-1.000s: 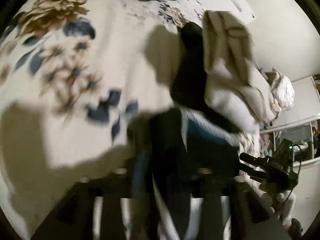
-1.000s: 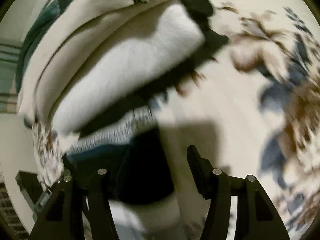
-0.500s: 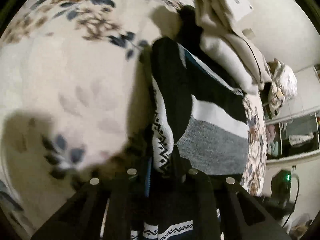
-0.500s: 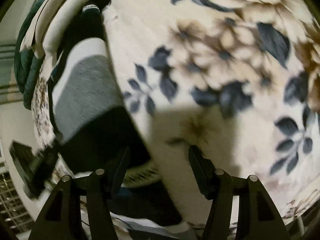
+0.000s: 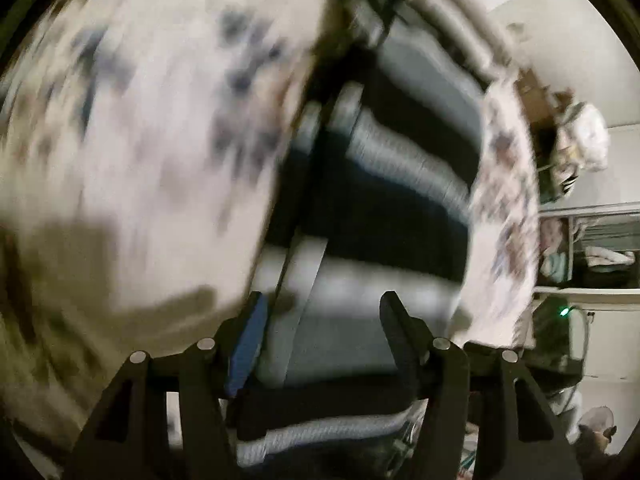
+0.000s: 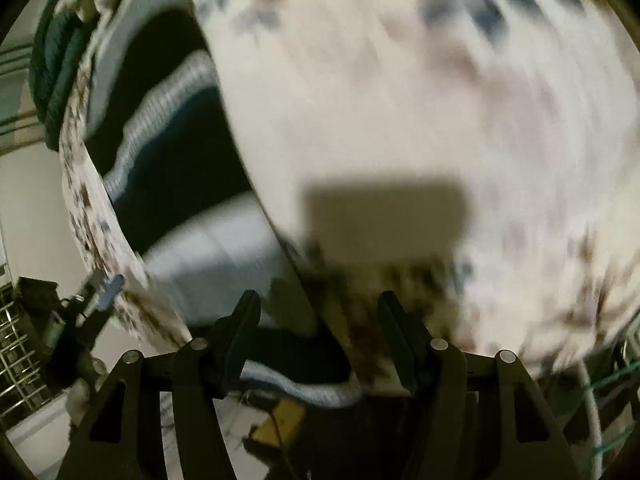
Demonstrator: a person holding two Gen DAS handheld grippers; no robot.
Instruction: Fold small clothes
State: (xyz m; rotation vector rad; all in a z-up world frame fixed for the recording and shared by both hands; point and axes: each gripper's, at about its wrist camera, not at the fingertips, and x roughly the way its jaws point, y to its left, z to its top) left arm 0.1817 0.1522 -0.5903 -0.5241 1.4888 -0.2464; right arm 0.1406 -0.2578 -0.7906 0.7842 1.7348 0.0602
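Left gripper (image 5: 320,312) has just spread open over the sweater's (image 5: 384,208) pale near hem, low centre, pinching nothing. Right gripper (image 6: 316,312) stands spread over its edge, lower left. Sweater lies flat on the floral bedspread (image 6: 400,100), running toward the upper frame. Soft, floppy knit: best gripped at corners.

Black tool (image 5: 320,312) fingers, silver screws, one blue pad.
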